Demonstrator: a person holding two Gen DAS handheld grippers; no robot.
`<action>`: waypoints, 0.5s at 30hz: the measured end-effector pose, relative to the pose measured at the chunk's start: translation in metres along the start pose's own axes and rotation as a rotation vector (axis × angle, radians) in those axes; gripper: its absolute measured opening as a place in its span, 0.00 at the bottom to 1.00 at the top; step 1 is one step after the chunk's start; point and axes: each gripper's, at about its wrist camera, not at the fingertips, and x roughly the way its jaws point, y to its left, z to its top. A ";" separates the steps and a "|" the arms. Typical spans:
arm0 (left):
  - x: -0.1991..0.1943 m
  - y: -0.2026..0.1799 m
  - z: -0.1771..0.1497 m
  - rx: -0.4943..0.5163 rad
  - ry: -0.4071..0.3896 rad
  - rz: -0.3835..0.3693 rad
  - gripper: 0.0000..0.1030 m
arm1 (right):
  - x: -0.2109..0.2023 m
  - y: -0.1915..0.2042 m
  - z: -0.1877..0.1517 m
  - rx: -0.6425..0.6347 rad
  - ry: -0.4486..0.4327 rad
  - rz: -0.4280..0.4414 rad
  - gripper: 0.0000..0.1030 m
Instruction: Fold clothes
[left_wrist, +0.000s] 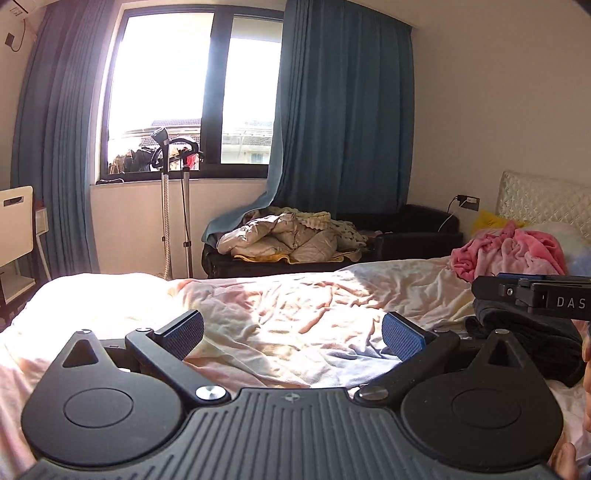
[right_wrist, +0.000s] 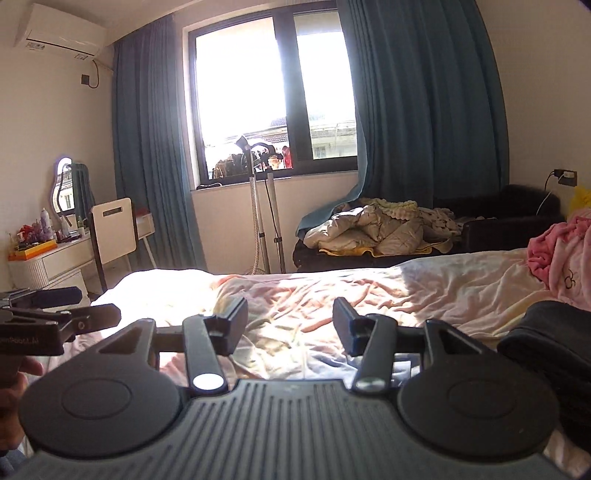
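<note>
Left wrist view, two grippers, left gripper (left_wrist: 291, 338) jaws apart, one dark garment (left_wrist: 532, 343).

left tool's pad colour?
Blue, textured pads on the left tool; clearest in the left wrist view.

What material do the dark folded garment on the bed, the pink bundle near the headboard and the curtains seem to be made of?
The dark folded garment looks like a thick matte knit or fleece; its rolled edge is bulky, but the weave is too dim to tell. The crumpled pink bundle seems plush fleece, with soft, fuzzy folds. The blue curtains look like heavy woven cloth, matte, hanging in deep pleats.
</note>
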 end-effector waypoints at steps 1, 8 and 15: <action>0.001 0.002 -0.004 -0.003 -0.007 0.015 1.00 | 0.004 0.001 -0.005 -0.004 -0.005 0.001 0.51; 0.002 0.011 -0.024 -0.039 -0.063 0.074 1.00 | 0.023 0.002 -0.037 -0.045 -0.041 0.008 0.51; 0.010 0.013 -0.032 -0.080 -0.056 0.094 1.00 | 0.030 -0.011 -0.061 -0.020 -0.021 -0.007 0.63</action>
